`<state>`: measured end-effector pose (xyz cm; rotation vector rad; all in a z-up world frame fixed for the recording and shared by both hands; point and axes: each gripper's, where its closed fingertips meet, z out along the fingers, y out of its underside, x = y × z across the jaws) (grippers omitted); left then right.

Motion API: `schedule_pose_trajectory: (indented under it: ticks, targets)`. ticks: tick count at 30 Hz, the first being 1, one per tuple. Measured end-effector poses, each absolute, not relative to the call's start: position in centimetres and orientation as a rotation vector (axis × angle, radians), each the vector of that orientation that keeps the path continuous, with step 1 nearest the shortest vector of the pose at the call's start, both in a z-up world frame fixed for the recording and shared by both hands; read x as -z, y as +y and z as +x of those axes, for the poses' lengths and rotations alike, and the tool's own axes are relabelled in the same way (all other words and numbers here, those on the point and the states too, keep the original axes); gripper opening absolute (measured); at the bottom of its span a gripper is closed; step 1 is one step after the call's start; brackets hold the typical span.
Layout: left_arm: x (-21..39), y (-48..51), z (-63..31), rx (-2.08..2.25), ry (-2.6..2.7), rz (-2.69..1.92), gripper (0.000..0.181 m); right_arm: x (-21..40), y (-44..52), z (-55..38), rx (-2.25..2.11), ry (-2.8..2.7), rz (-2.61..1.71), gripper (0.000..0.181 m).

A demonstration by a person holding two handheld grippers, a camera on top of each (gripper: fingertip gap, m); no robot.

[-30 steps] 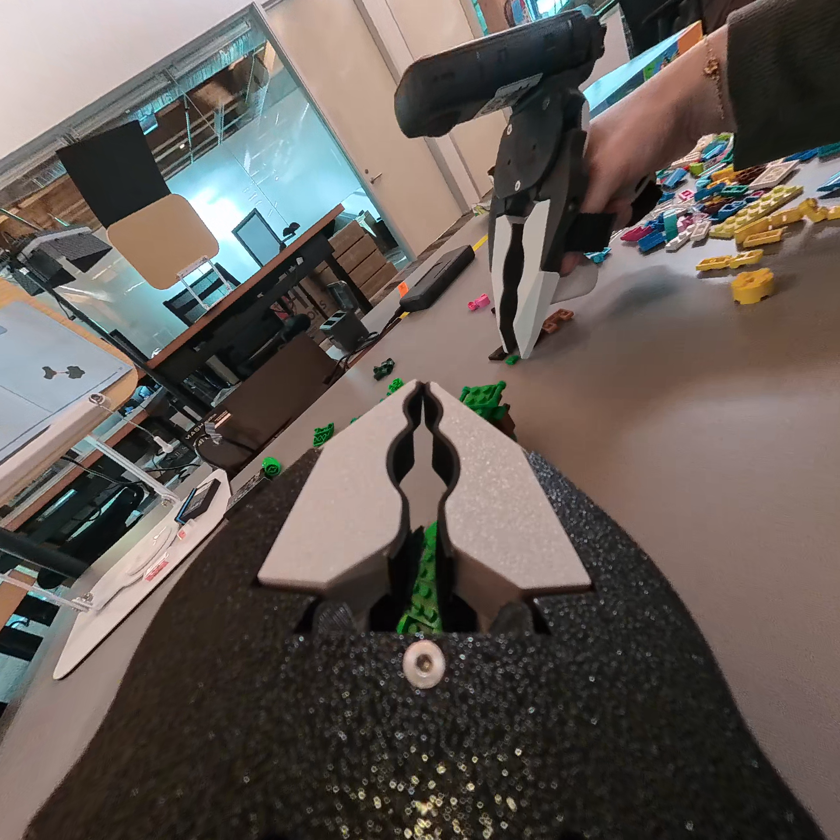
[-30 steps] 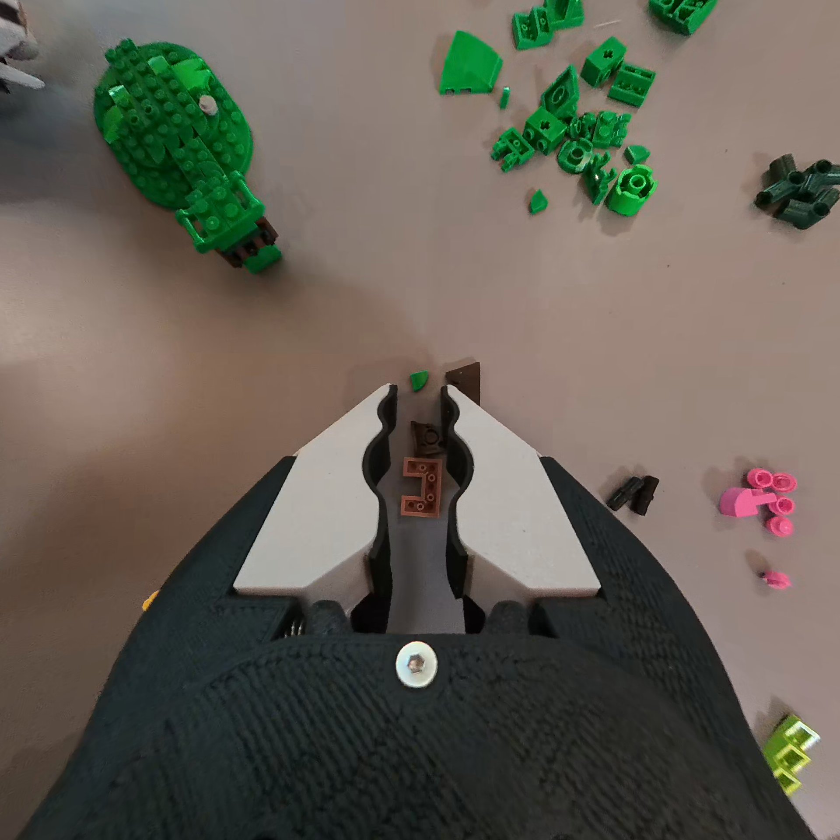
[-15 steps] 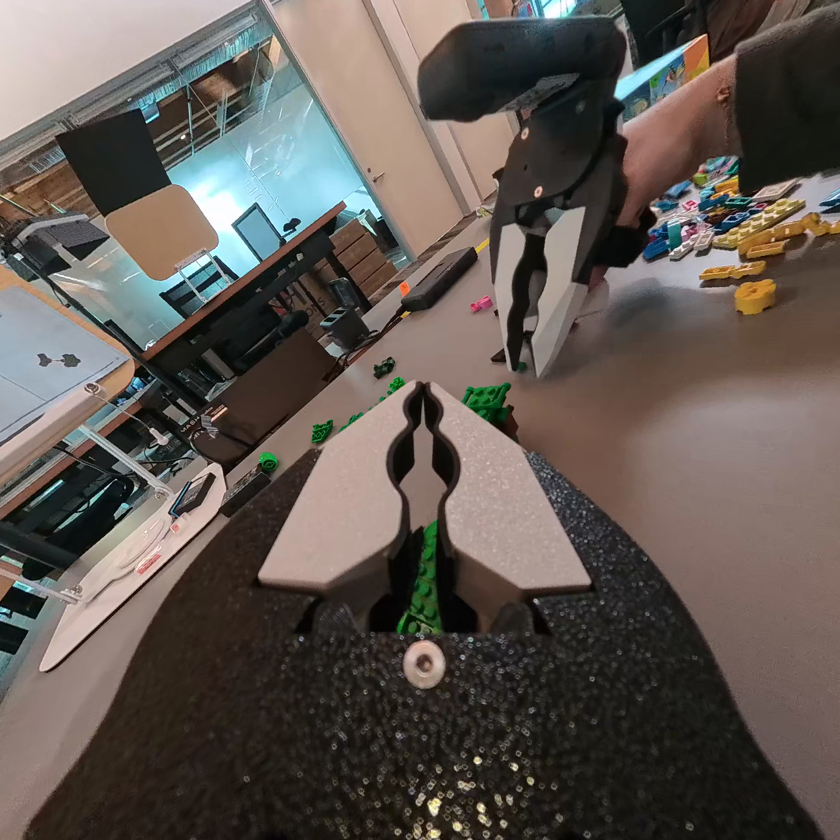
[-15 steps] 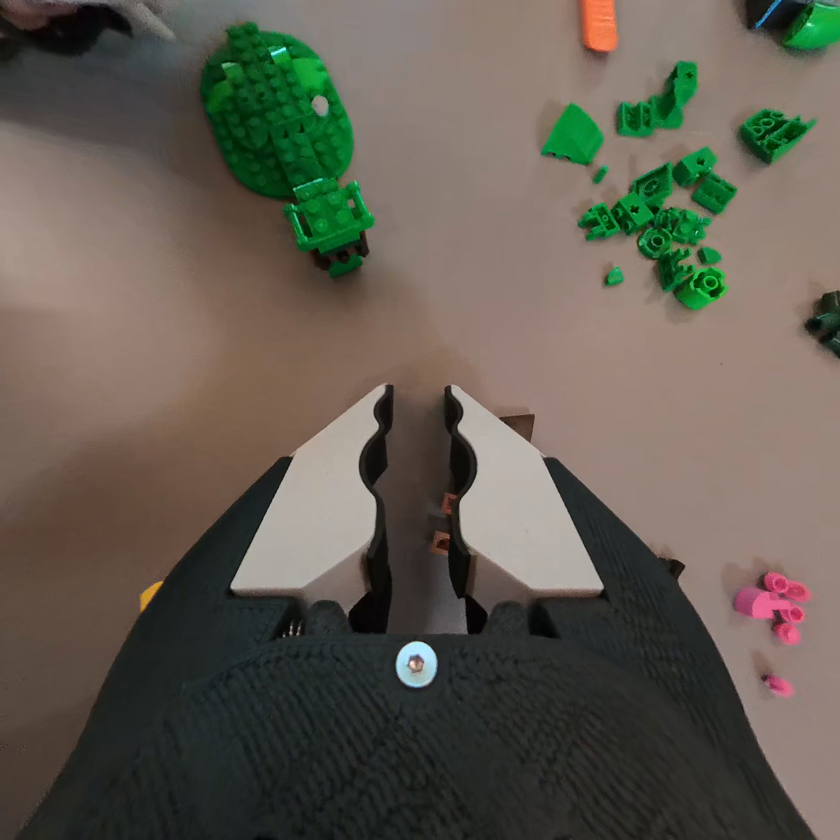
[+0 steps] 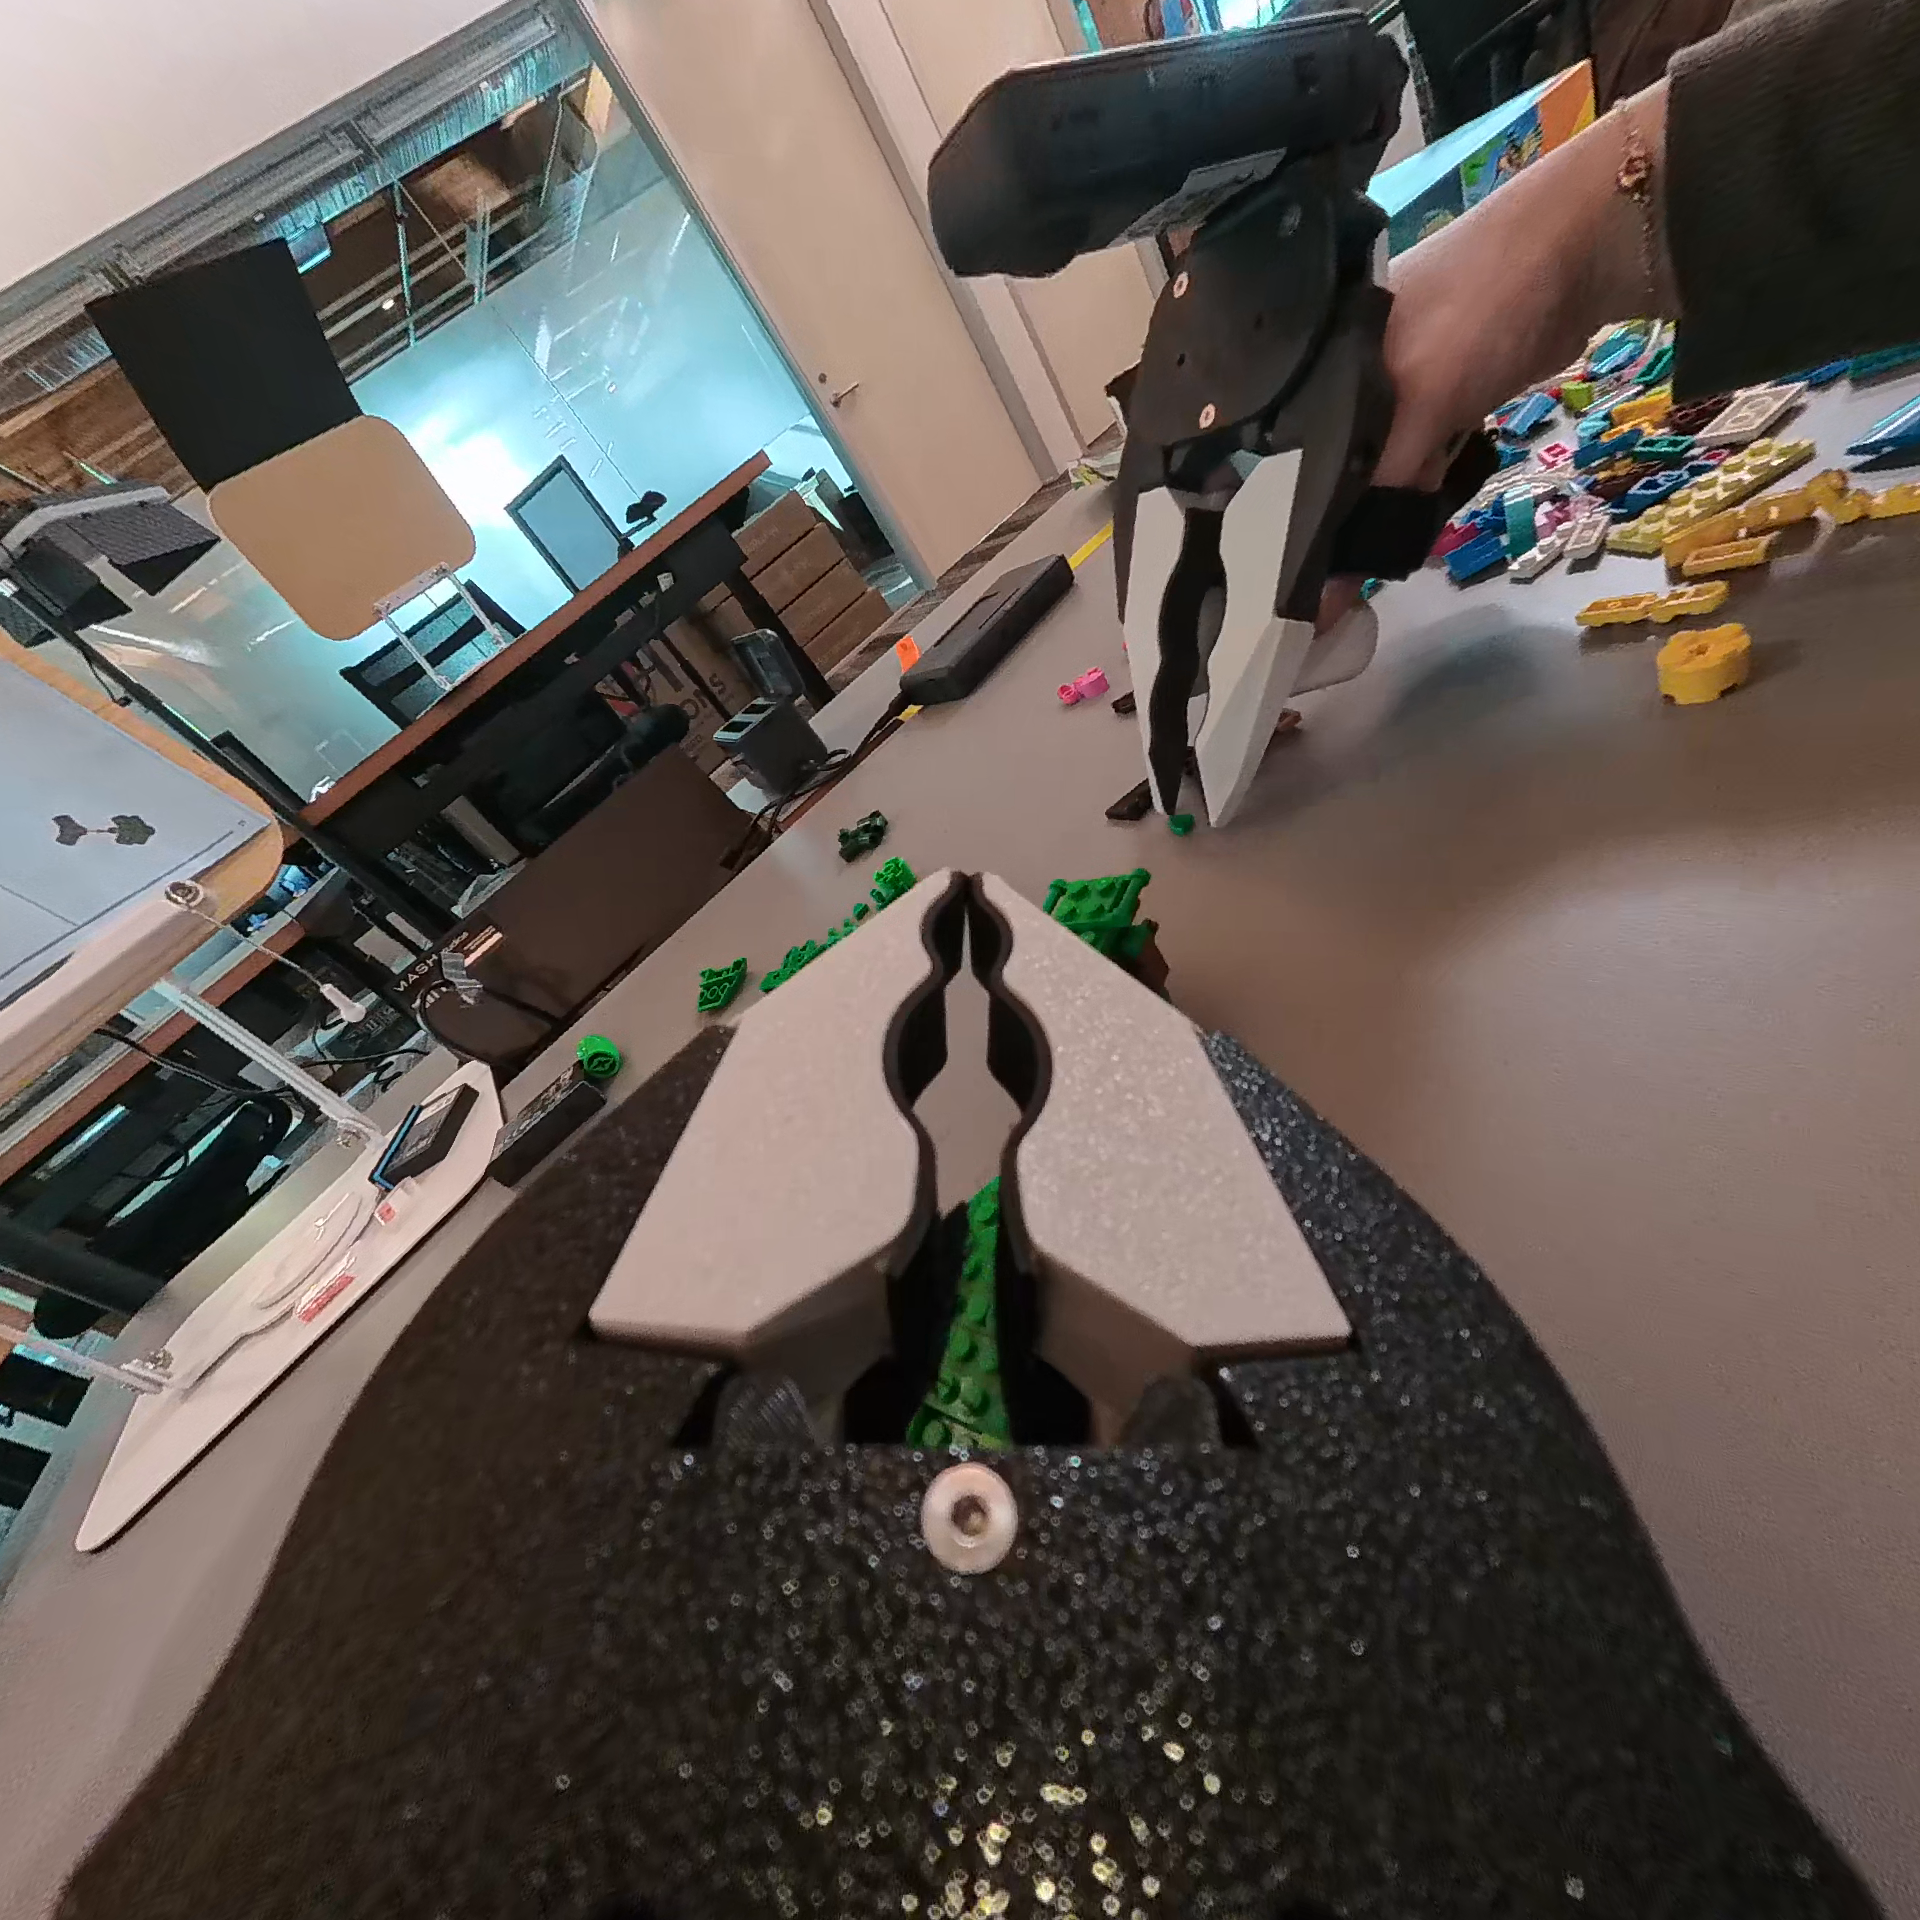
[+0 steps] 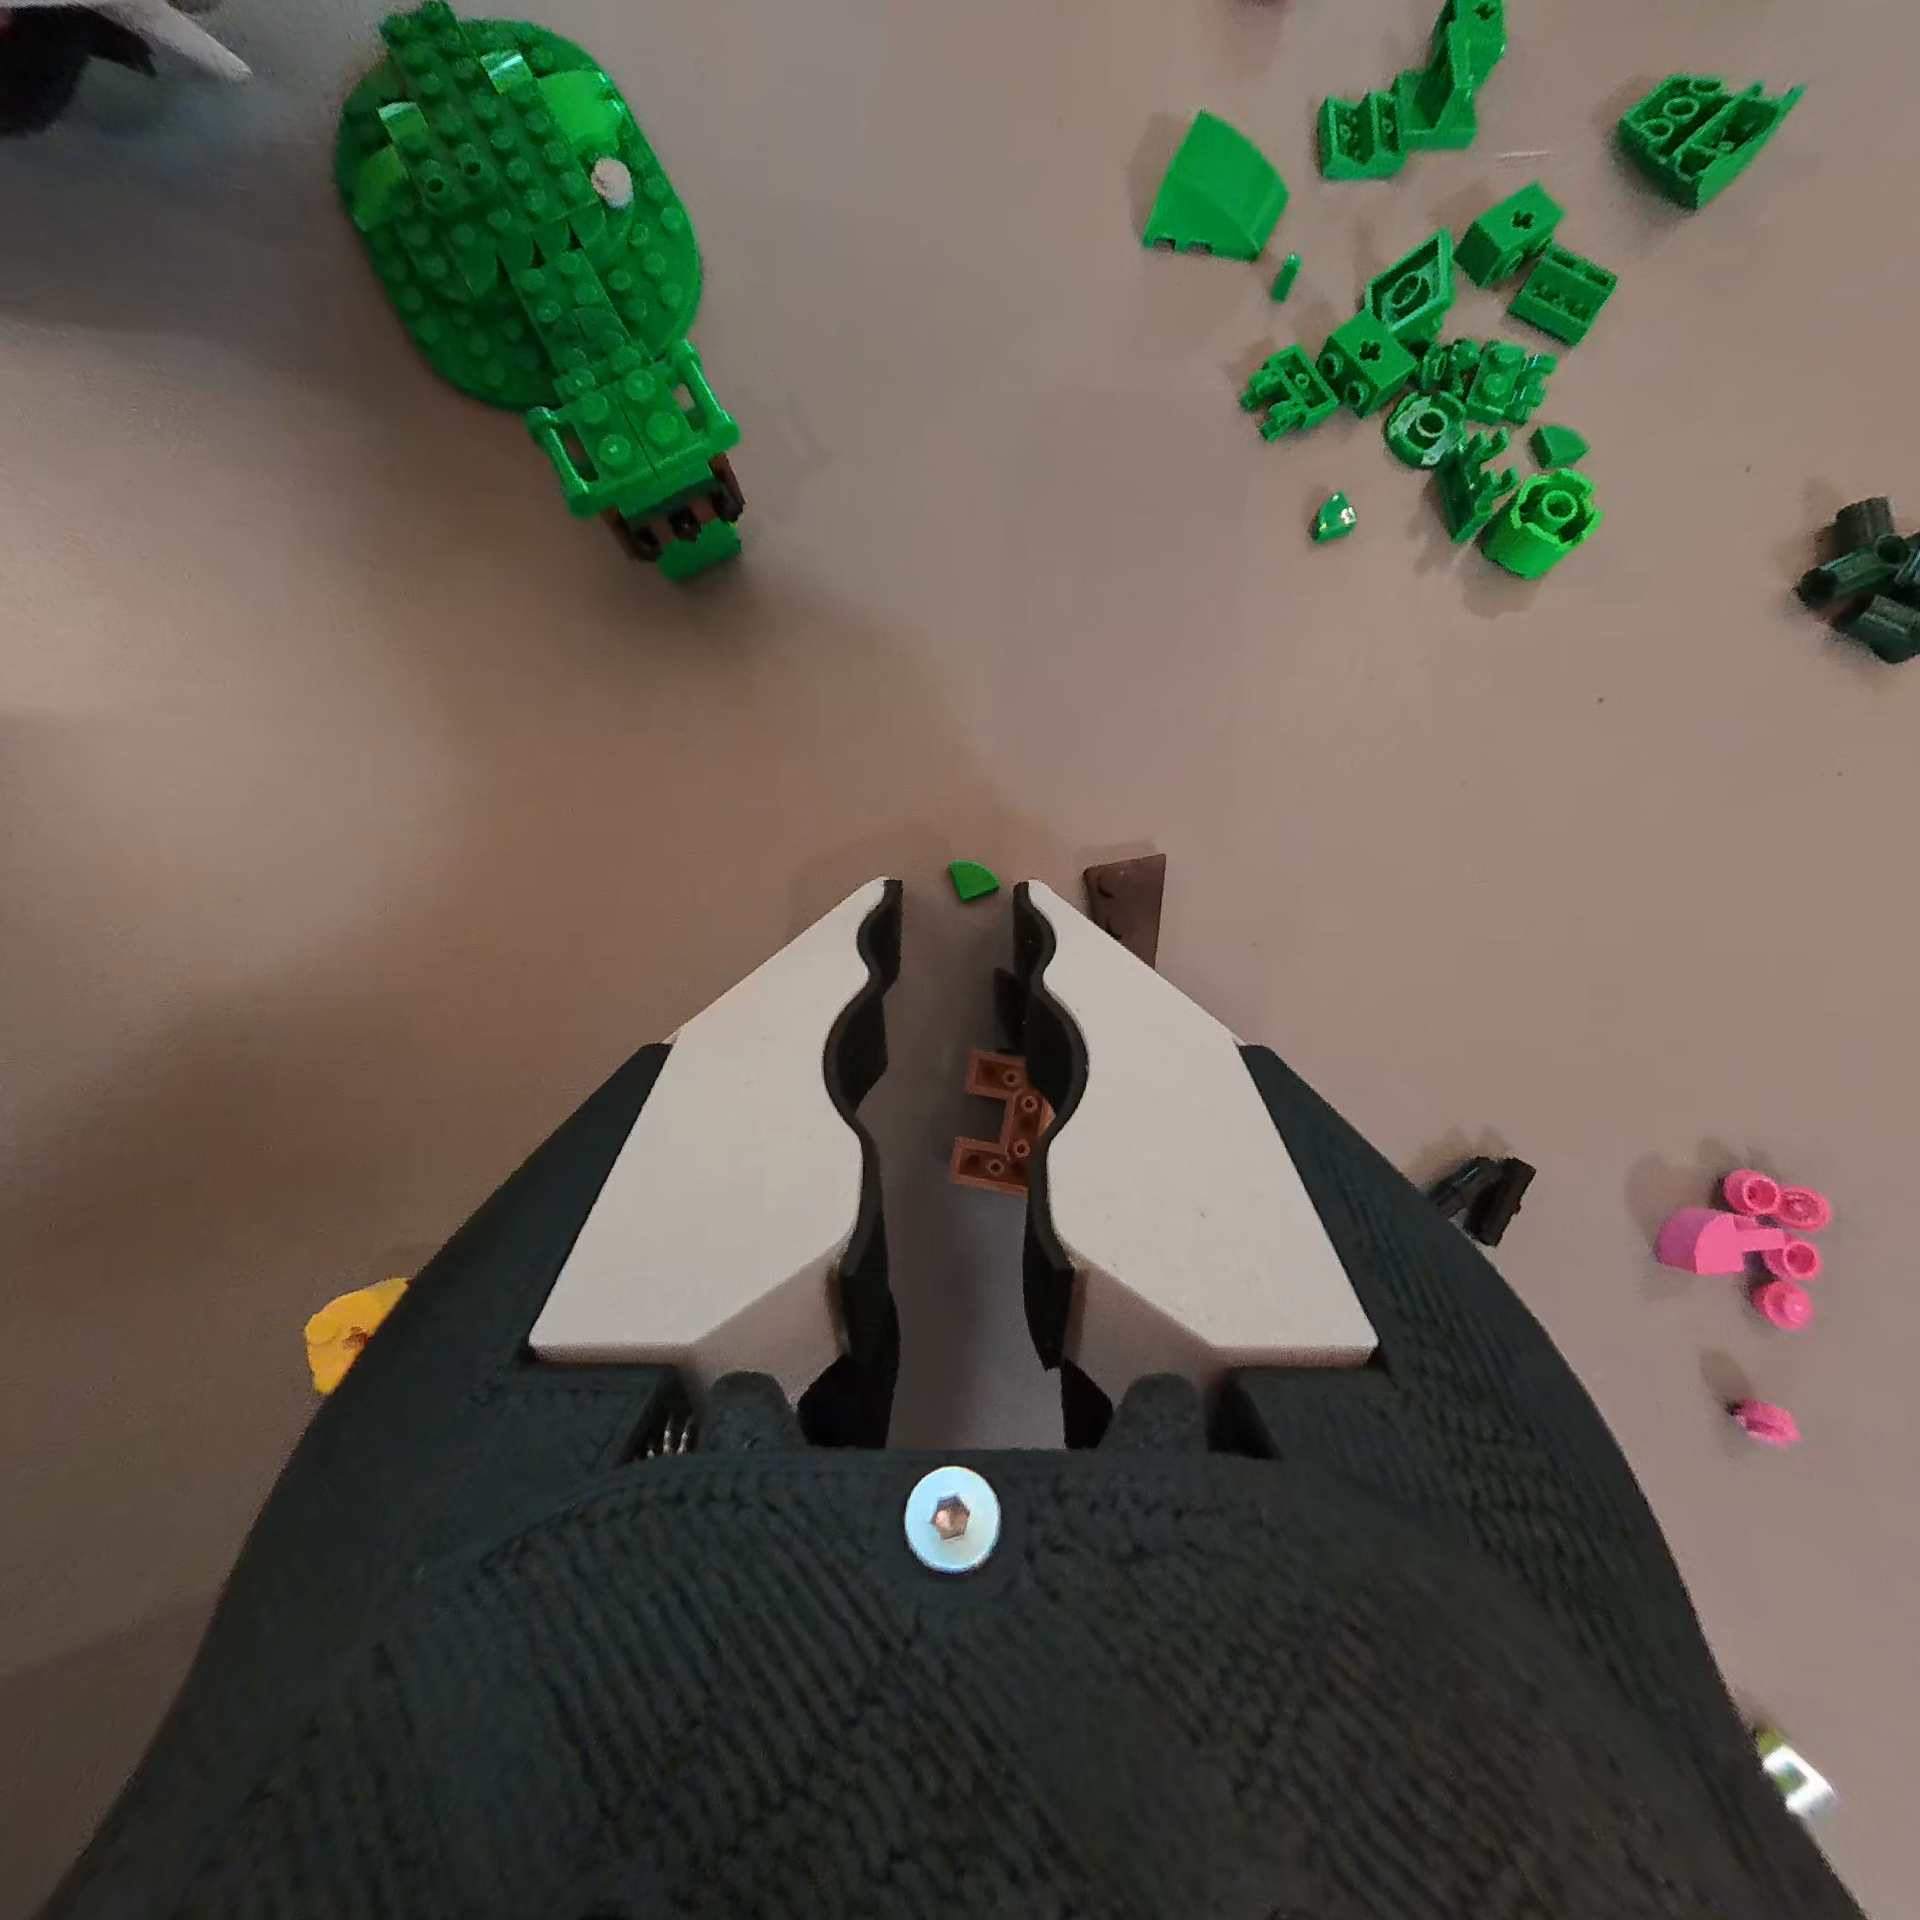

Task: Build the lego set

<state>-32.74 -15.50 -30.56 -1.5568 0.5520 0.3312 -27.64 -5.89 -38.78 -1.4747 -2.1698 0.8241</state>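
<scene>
A right gripper (image 6: 956, 888) is seen poised tip-down over a grey worktop (image 6: 312, 935), its fingers parted with a narrow gap and nothing clamped. Between them, toward the right finger, a small reddish-brown bracket piece (image 6: 1000, 1127) lies flat on the worktop, its open side turned to the left finger; a dark piece just ahead of it is partly hidden. Just past the tips sit a tiny green quarter-round tile (image 6: 971, 880) and a dark brown plate (image 6: 1132, 899). The coming pick is judged to turn on the bracket lying inside the gap but off-centre, so a small shift right would be needed before closing. Farther ahead and to the left, the half-built green model (image 6: 520, 239) lies flat, its long axis running from far-left to near-right, with a stubby end pointing back toward the gripper. Loose green pieces (image 6: 1444, 353) are scattered far right, pink ones (image 6: 1756, 1247) at near right.

The left gripper (image 5: 966, 904) is shown with tips together; a green studded plate (image 5: 971, 1340) is seen deep between its fingers, apparently held there. Only this low view reveals the right gripper (image 5: 1195, 810) standing nearly upright, a hand (image 5: 1455, 343) behind it, and the multicoloured pile of pieces (image 5: 1621, 499) beyond. Only the overhead view shows the bracket.
</scene>
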Motion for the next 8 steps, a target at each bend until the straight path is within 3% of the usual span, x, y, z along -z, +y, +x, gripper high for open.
schedule_pose_trajectory:
  ticks: [1, 8]
  targets:
    - [30.58, -15.49, -32.75, -0.331, 0.552, -1.558, 0.0, 38.78, -5.89, -27.68, -0.822, -2.17, -1.463, 0.019]
    - [30.63, -15.47, -32.72, -0.327, 0.555, -1.561, 0.0, 38.75, -6.83, -27.35, -0.875, -2.214, -1.431, 0.022]
